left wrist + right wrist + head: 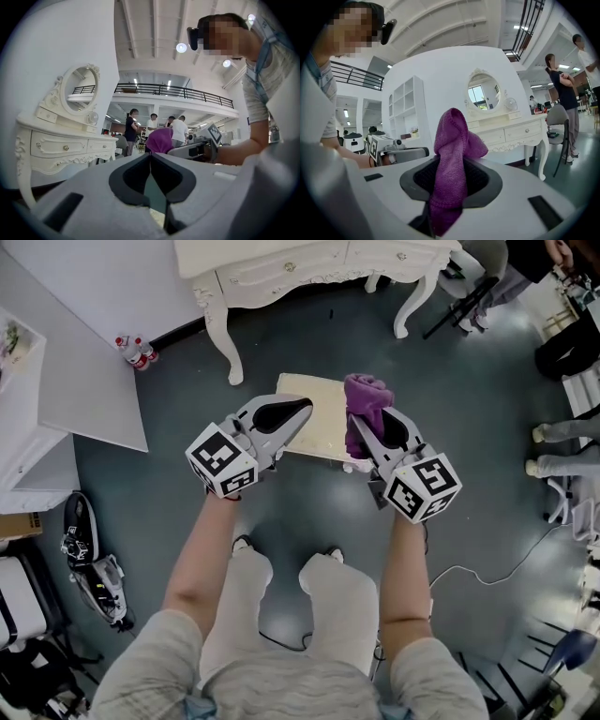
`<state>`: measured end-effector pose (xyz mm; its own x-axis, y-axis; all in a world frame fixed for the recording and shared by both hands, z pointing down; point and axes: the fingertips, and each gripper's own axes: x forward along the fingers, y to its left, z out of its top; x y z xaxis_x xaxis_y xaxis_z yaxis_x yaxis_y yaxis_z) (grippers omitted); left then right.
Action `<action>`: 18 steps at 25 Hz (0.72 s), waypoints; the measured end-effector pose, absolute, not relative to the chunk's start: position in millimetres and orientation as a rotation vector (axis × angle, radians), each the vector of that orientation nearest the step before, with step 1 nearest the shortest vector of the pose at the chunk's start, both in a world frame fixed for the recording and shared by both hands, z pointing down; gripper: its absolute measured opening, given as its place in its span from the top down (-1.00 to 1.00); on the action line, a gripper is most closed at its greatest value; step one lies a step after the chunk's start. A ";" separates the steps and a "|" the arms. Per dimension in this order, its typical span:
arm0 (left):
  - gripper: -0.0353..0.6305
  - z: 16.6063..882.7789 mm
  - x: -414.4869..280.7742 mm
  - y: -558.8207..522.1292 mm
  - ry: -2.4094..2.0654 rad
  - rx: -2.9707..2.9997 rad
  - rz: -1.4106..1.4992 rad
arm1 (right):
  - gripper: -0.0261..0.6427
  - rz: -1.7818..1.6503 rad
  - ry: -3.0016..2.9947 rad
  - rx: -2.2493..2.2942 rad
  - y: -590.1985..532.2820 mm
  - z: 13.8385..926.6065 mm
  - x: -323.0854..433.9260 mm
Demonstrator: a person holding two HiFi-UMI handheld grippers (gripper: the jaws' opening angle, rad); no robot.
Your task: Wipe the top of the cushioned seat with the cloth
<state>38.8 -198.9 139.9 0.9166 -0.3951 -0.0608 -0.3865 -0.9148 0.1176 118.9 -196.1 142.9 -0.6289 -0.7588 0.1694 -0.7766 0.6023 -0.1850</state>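
The cushioned seat is a cream square stool on the grey floor, straight ahead of me in the head view. My right gripper hangs over its right edge, shut on a purple cloth that bunches up above the jaws. In the right gripper view the cloth rises upright from between the black pads. Over the seat's left part hangs my left gripper; its jaws meet at the tips with nothing between them. The left gripper view shows the cloth to the right.
A white ornate dressing table stands just beyond the seat, its legs close to the seat's far corners. White shelving and two bottles are at left. People's legs and a cable lie at right.
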 end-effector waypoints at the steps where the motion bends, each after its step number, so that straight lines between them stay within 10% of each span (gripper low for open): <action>1: 0.85 152.4 37.8 -200.9 -0.614 2.968 -0.135 | 0.56 0.377 -2.746 1.318 -197.1 155.2 119.3; 18: 0.85 312.8 58.7 -259.4 -0.599 3.085 -0.091 | 0.56 0.280 -2.769 1.356 -245.8 307.0 136.5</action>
